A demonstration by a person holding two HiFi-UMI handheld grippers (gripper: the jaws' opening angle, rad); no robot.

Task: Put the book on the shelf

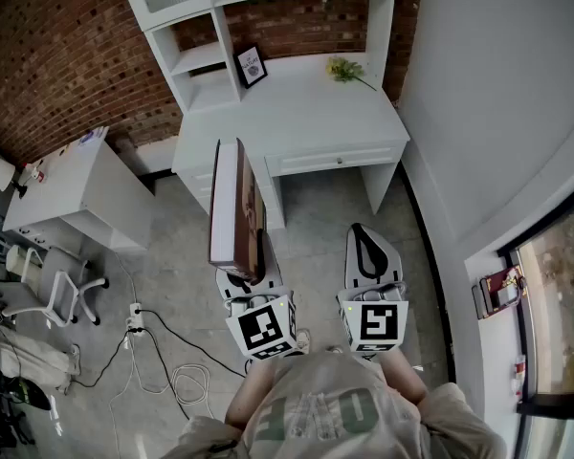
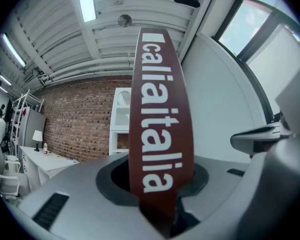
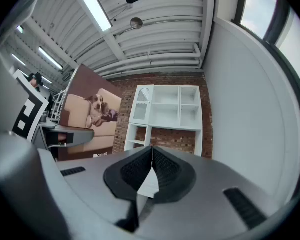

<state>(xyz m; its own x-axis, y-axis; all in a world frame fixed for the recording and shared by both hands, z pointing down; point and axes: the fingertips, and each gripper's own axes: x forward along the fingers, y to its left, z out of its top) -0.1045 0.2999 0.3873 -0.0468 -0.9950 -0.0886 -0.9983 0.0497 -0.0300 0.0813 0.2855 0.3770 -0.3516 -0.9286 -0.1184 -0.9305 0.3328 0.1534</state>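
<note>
A large book (image 1: 234, 208) stands upright on its edge, and my left gripper (image 1: 247, 273) is shut on its lower end. In the left gripper view its dark red spine with white letters (image 2: 157, 119) rises between the jaws of the left gripper (image 2: 160, 204). My right gripper (image 1: 366, 249) hovers to the right of the book, shut with nothing in it. From the right gripper view (image 3: 151, 169) the pads meet, and the book's cover with a dog on a sofa (image 3: 90, 116) shows at the left. The white shelf unit (image 1: 196, 60) stands ahead on a white desk (image 1: 297, 98).
A framed picture (image 1: 251, 66) and yellow flowers (image 1: 342, 69) sit on the desk. A second white desk (image 1: 67, 189) and a chair (image 1: 62, 295) are at the left, with cables (image 1: 163, 361) on the floor. A white wall (image 1: 488, 113) runs along the right.
</note>
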